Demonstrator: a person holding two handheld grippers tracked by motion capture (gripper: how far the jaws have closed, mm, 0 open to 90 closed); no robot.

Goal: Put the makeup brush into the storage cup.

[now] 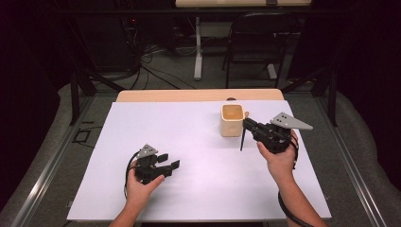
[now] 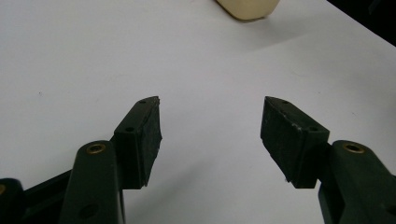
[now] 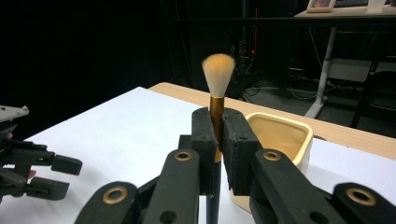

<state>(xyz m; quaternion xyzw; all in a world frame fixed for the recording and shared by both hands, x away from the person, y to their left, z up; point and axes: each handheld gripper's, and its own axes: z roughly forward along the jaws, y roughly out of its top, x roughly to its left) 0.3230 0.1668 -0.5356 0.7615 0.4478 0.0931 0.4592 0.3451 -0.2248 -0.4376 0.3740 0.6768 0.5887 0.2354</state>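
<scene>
My right gripper [image 1: 247,125] is shut on a makeup brush [image 3: 217,74] with a cream bristle head, a gold ferrule and a dark handle. The brush stands upright between the pads, its handle [image 1: 242,140] hanging toward the white table cover. Just beyond and to the right of the brush sits a cream square cup [image 3: 281,136], empty inside; in the high view the cup [image 1: 232,121] is just left of this gripper. My left gripper [image 1: 171,160] rests low over the cover at the near left, jaws apart with nothing between the pads [image 2: 145,130]. The cup's base [image 2: 247,8] lies far ahead of it.
A white sheet [image 1: 189,142] covers the wooden table [image 1: 198,95]. Behind the table stand a dark folding chair [image 1: 257,42] and a white desk leg [image 1: 198,47] with cables on the floor. My left gripper [image 3: 44,177] appears at the left of the right gripper view.
</scene>
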